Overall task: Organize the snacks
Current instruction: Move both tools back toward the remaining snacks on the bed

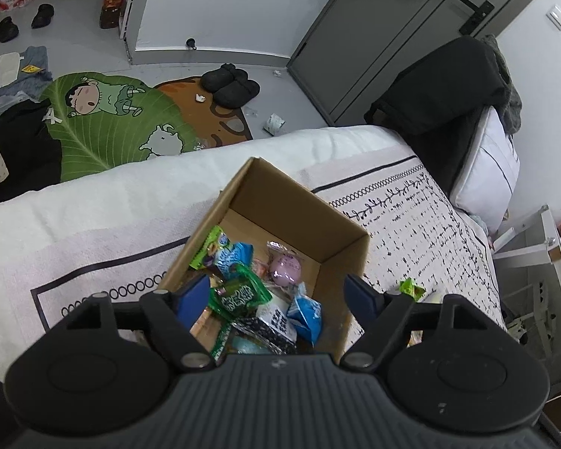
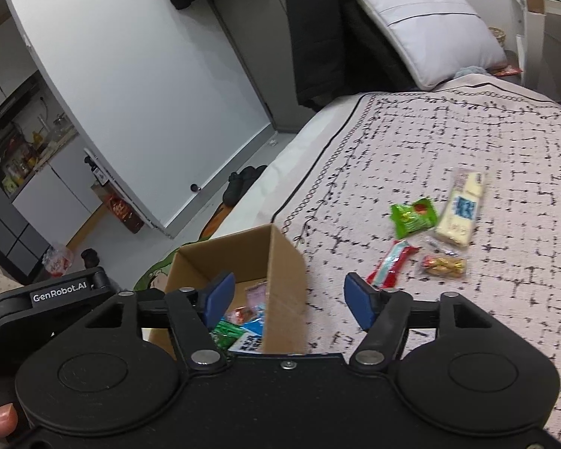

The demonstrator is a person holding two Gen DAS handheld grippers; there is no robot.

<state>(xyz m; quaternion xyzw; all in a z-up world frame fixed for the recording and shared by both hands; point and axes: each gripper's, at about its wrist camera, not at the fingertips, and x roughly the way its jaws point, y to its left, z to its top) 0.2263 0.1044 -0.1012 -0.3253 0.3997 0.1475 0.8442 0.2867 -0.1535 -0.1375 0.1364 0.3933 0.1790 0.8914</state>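
Brown cardboard box (image 2: 239, 262) on bed, half full w/ snack packs. Four more lie on white blanket (image 2: 467, 142) nearby: green packet (image 2: 413, 217), red-blue bar (image 2: 391, 263), etc. Light, crinkly, slippery; pinch flat middle. Left gripper (image 1: 276, 295) & right gripper (image 2: 286, 297) both wide apart, holding nothing.

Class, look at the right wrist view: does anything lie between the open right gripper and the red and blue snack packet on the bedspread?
Nothing visible does. The right gripper is open and empty; the red and blue packet lies on bare bedspread just beyond its right finger. The cardboard box stands to the left, out of that path.
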